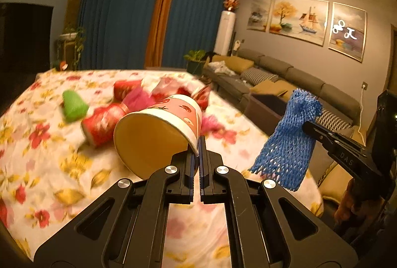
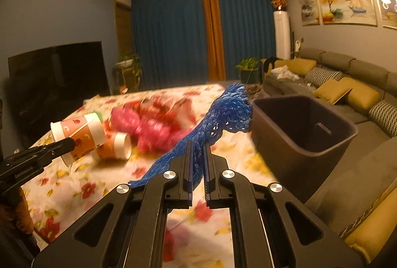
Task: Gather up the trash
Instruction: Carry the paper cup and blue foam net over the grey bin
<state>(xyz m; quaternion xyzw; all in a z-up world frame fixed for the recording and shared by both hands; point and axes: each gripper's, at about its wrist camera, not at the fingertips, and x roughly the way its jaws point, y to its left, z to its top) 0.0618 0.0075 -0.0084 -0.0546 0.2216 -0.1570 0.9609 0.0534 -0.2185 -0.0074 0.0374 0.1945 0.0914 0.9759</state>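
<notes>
My left gripper is shut on the rim of a pink paper cup and holds it above the floral tablecloth. The cup also shows in the right wrist view, held by the left gripper. My right gripper is shut on a blue foam net, lifted over the table; the net also shows in the left wrist view, held by the right gripper. A dark bin stands just right of the net, open side up.
More trash lies blurred on the table: red cups, a green piece, pink netting and another paper cup. A grey sofa with yellow cushions runs along the right. A dark television stands at the left.
</notes>
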